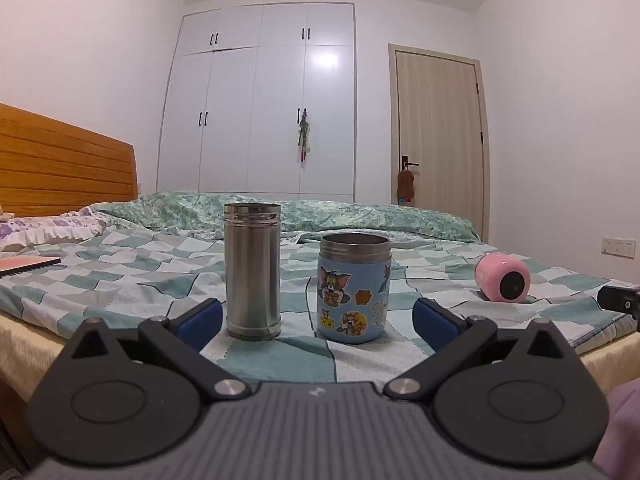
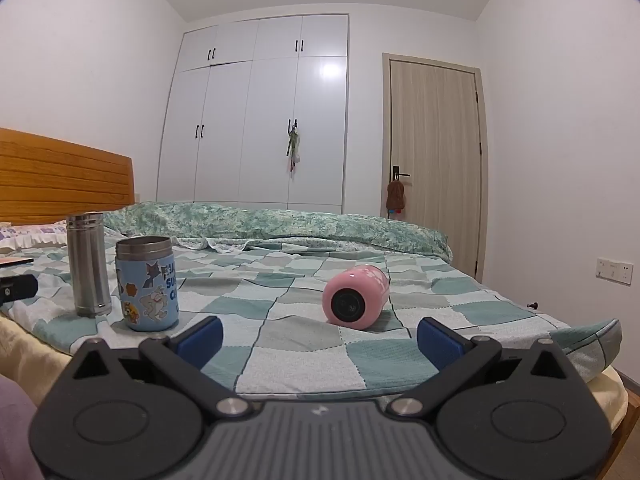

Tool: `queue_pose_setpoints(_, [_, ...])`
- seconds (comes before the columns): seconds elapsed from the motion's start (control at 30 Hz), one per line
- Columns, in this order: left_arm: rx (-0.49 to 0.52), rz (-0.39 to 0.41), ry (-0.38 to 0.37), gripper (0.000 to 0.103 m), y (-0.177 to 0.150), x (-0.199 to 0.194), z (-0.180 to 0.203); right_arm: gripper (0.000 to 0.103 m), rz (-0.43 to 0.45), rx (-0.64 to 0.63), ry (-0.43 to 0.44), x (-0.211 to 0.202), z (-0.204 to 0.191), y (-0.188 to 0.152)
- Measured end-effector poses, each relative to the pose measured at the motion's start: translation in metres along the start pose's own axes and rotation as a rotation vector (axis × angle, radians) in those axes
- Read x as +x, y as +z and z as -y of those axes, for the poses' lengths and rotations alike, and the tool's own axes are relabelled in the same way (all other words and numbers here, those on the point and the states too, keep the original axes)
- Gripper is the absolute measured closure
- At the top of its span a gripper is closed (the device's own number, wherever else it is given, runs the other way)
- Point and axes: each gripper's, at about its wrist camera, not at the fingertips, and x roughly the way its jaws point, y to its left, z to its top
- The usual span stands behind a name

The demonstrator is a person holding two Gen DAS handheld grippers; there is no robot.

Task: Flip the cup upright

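**Pink cup on its side, both grippers wide apart and empty**

We see the pink cup (image 2: pixel 355 297) lying on its side on the checkered bedsheet (image 2: pixel 304 356), dark round end facing the right wrist camera, body pointing away toward the green quilt (image 2: pixel 280 220). In the left view the same pink cup (image 1: pixel 503 277) sits far right, well apart from the other two cups.

We hold the right gripper (image 2: pixel 320 334) low at the near bed edge, blue pads spread wide, nothing between them; the pink cup lies just beyond, apart from both fingers. The left gripper (image 1: pixel 318 318) is likewise spread wide and empty, facing the steel cup (image 1: pixel 252 272) and the blue cartoon cup (image 1: pixel 354 288), both upright with open mouths up, standing just beside each other without touching.

Behind the bed: wooden headboard (image 1: pixel 60 160), white wardrobe (image 1: pixel 260 100), closed door (image 1: pixel 440 128)
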Motion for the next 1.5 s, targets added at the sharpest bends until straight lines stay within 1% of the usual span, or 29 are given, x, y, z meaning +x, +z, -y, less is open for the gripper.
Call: queue_pose_setpoints(1.5, [0.008, 0.017, -0.005, 0.000, 0.0042, -0.0042, 0.0036, 0.000, 0.004, -0.004, 0.000, 0.0009, -0.0012, -0.0002])
